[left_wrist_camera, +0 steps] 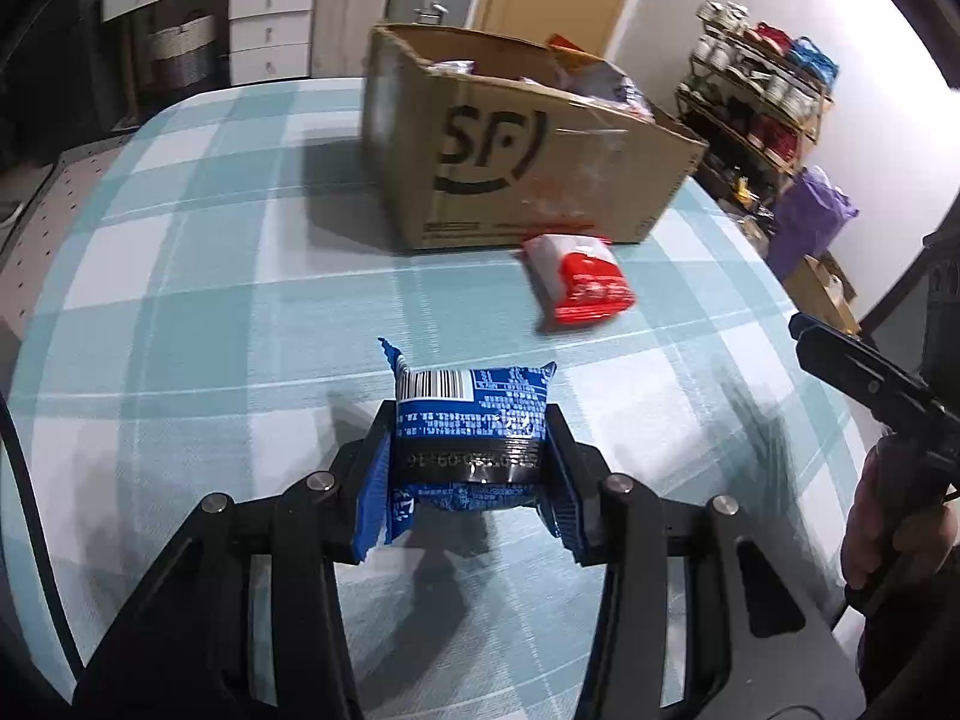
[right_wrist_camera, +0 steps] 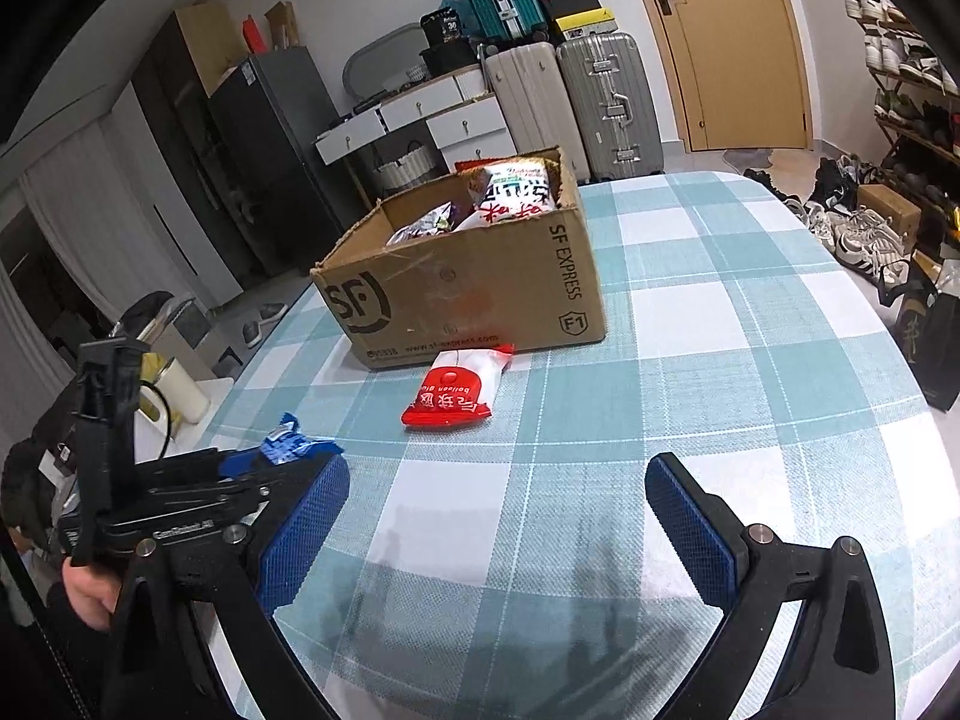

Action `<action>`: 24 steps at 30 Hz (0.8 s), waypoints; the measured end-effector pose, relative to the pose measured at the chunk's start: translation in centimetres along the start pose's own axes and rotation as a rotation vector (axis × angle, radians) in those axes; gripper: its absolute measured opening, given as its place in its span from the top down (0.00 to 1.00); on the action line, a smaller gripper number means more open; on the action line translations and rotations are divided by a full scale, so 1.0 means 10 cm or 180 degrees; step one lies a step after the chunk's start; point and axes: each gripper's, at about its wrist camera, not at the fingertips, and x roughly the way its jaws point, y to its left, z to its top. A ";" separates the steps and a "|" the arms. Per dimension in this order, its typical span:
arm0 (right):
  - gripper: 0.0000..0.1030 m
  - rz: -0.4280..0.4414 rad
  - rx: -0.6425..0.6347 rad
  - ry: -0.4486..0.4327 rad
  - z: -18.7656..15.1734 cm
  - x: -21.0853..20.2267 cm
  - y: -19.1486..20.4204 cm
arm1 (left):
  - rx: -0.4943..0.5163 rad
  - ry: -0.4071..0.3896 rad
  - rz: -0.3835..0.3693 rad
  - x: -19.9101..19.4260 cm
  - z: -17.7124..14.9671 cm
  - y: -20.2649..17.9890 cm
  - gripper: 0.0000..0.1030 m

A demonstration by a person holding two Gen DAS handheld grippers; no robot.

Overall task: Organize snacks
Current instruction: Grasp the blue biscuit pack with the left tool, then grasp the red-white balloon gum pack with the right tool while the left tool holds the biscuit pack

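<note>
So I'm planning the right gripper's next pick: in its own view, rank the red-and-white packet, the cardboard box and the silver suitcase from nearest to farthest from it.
1. red-and-white packet, on the tablecloth ahead of the open right gripper.
2. cardboard box, just behind the packet.
3. silver suitcase, on the floor beyond the table, by the door.

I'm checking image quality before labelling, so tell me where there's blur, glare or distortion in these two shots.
Left wrist view: red snack packet and cardboard box smeared by motion, blue snack packet sharp. Right wrist view: crisp throughout, slight sheen on the door. Both: fisheye bends the table edges, dark corners.
</note>
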 end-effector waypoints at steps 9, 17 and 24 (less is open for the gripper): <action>0.02 -0.0018 -0.0142 0.0171 0.21 0.41 0.08 | -0.0201 0.0025 0.0006 -0.18 -0.12 0.26 0.59; 0.02 -0.0038 -0.0286 0.0315 0.45 0.96 0.18 | -0.0281 0.0015 0.0023 -0.28 -0.19 0.39 0.59; 0.02 -0.0096 -0.0411 0.0409 0.53 1.28 0.32 | -0.0374 -0.0023 0.0131 -0.35 -0.24 0.56 0.59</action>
